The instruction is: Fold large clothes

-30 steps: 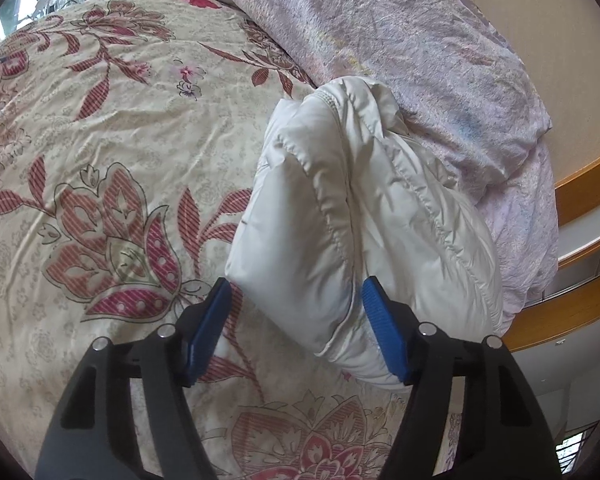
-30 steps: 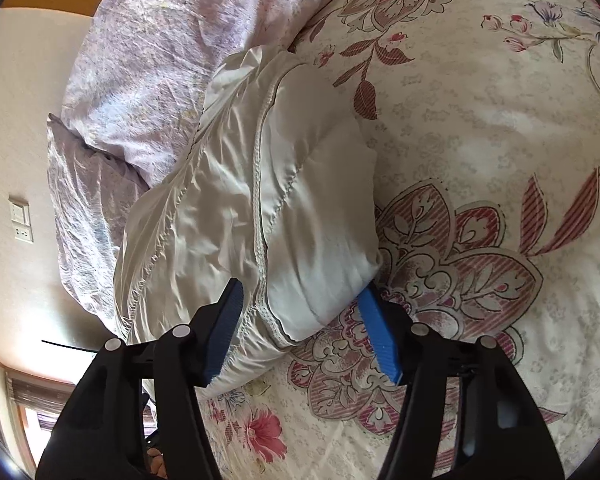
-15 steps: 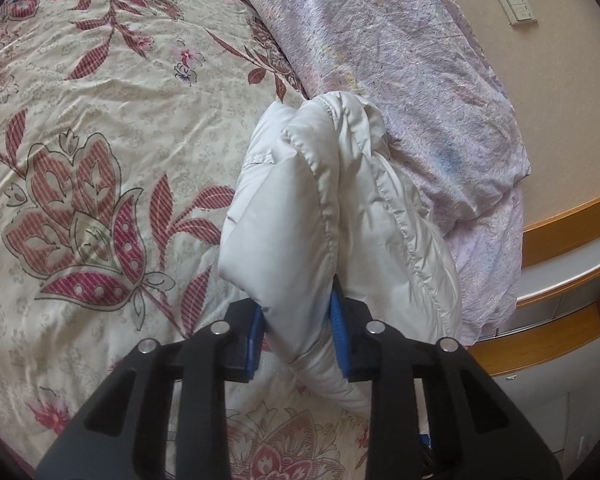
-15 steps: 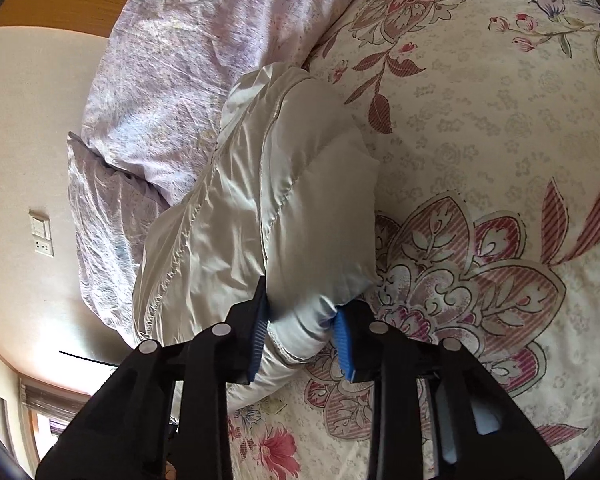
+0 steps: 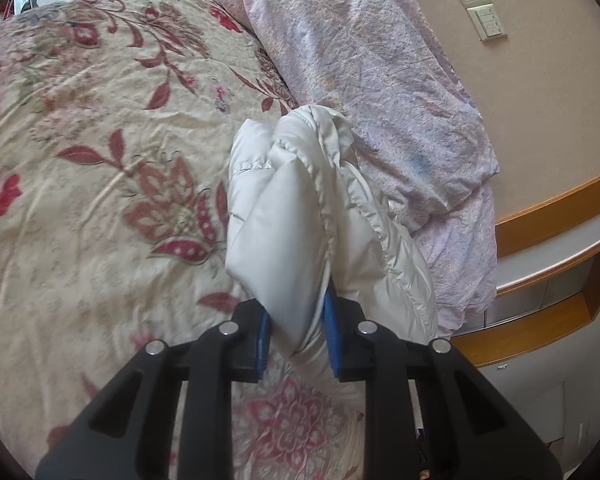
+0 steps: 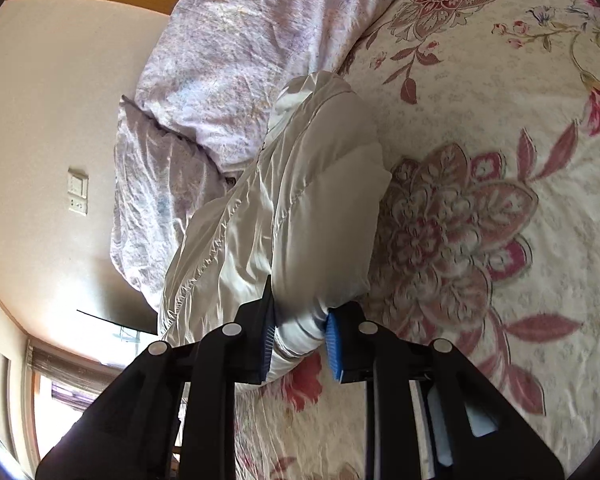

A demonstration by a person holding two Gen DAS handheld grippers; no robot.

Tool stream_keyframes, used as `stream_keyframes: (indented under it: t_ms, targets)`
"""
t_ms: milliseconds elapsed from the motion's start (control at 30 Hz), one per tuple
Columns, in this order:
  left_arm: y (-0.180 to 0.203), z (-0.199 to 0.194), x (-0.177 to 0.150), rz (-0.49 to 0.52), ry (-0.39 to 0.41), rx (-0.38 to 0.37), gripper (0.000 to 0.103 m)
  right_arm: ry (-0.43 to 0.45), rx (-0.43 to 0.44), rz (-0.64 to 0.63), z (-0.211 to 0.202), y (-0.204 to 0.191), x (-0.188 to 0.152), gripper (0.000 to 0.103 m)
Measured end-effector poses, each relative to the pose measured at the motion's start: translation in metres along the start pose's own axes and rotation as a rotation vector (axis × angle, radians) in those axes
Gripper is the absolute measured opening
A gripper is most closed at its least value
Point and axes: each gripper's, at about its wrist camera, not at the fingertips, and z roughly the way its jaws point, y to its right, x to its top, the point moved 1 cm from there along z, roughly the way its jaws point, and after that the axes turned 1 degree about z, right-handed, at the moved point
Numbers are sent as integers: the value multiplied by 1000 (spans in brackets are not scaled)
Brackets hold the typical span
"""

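- Since a second ago: both sets of jaws have just been closing from wide apart onto the white puffer jacket, and both hands have shifted with it. The wall outlet and switch are now well inside the left view.
- Left wrist view: left gripper (image 5: 296,334) is clamped on a padded fold of the white puffer jacket (image 5: 300,208). The jacket lies bunched on the floral bedspread (image 5: 100,168), touching the lilac duvet (image 5: 380,80).
- Right wrist view: right gripper (image 6: 300,336) is pinched on the jacket's near rolled edge (image 6: 300,216). Blue pads (image 6: 333,340) press into the fabric.
- Step looks like carrying the gripped edge over for a fold. Move both hands together and level; slick padded fabric could slip out.
- In the way: the lilac duvet heap just beside the jacket could snag the far side. Wood headboard ledge (image 5: 548,248) is off the bed, no issue.
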Motion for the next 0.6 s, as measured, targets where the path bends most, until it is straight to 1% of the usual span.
stream_keyframes:
  t_ms: [100,200,267,300,333,367,400,433,467,567,600]
  targets:
    - [-20,-31,-15,-23,-8,1,23,-32,8,-27,-16,7,-32,23]
    - [-35,-57,-31,-36,-3,5,23,-49,16,-24,-30,17,-62,23]
    - [-41,-66,-40,-24,5,22,25,-49,7,-38,-38,20,-76,24]
    - [-43,-66,-43,-17,5,33,27,-49,-9,-50,-41,20,-79,27]
    - [-45,-66,-45,-13,8,39,29,-48,-29,-63,-43,19,-81,29]
    - [-47,-65,-45,-16,10,41,33,-43,-50,-84,-45,18,-82,33]
    - [-50,-64,-46,-21,8,46,38,-39,-75,-104,-48,15,-81,40]
    - [-51,-63,-46,-23,7,55,48,-28,-108,-121,-51,12,-80,42]
    - [-53,-64,-46,-21,12,62,56,-13,-128,-136,-54,8,-79,44]
    - [-54,-62,-47,0,19,82,66,63,-212,-182,-65,-1,-72,45]
    - [-54,-62,-47,7,21,87,68,101,-245,-202,-69,-7,-68,45]
